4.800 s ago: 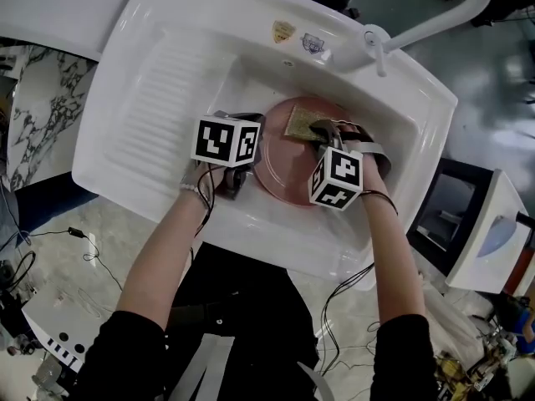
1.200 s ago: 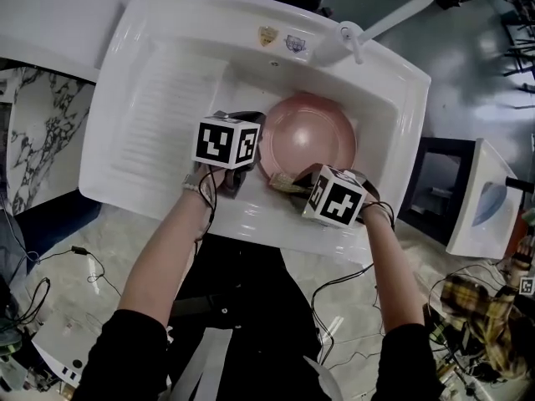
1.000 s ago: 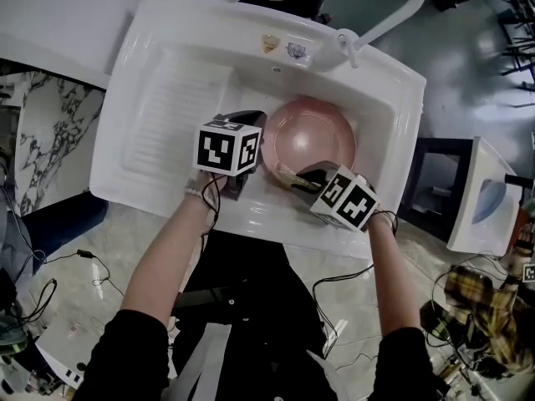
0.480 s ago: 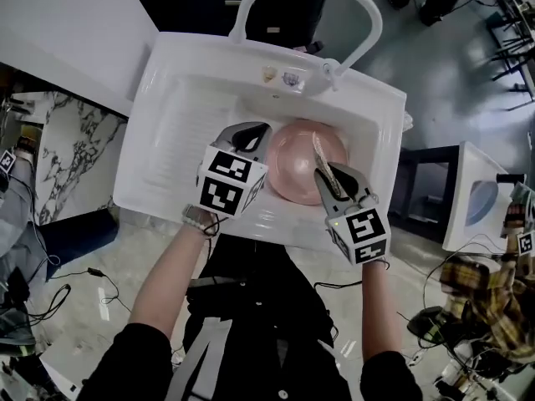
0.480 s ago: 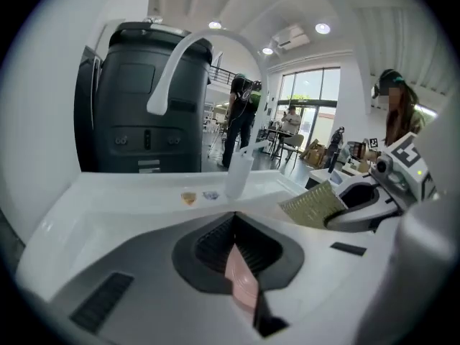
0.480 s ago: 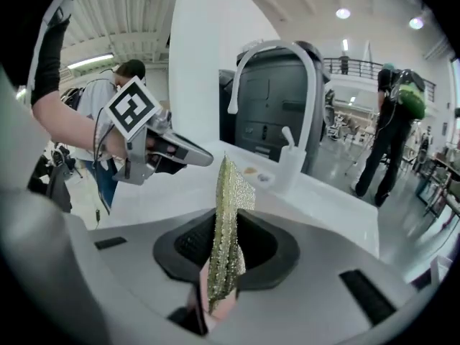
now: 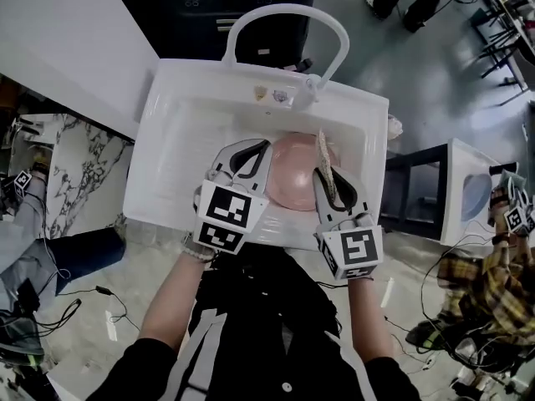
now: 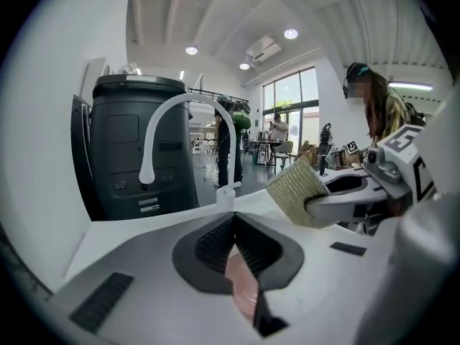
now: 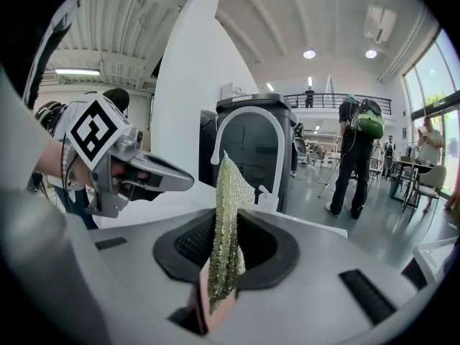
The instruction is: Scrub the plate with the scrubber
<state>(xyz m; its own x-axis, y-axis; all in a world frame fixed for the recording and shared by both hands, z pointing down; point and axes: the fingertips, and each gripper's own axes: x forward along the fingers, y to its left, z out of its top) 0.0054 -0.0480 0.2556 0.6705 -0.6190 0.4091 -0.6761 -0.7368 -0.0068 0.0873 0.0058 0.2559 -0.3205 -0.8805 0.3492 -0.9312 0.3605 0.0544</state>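
Observation:
The pink plate (image 7: pixel 292 182) lies in the basin of the white sink (image 7: pixel 167 107). Both grippers hang above it, apart from it. My left gripper (image 7: pixel 253 150) is over the plate's left rim, its jaws shut together with nothing between them (image 8: pixel 233 230); the plate (image 8: pixel 241 279) shows pink below them. My right gripper (image 7: pixel 332 176) is over the plate's right side, shut on the yellow-green scrubber (image 7: pixel 324 159), which stands upright out of the jaws (image 9: pixel 228 221). The left gripper view also catches the scrubber (image 8: pixel 296 190) at the right.
A white arched faucet (image 7: pixel 284 13) rises at the sink's back edge. The ribbed draining board (image 7: pixel 180 144) is left of the basin. A dark bin (image 8: pixel 136 157) stands behind the sink. A white cabinet (image 7: pixel 468 195) is at the right, cables lie on the floor, and people stand further off.
Both grippers have risen well above the sink. The left has come away from the plate's left rim. The right has lifted the scrubber off the plate and turned it upright. The plate stays in the basin.

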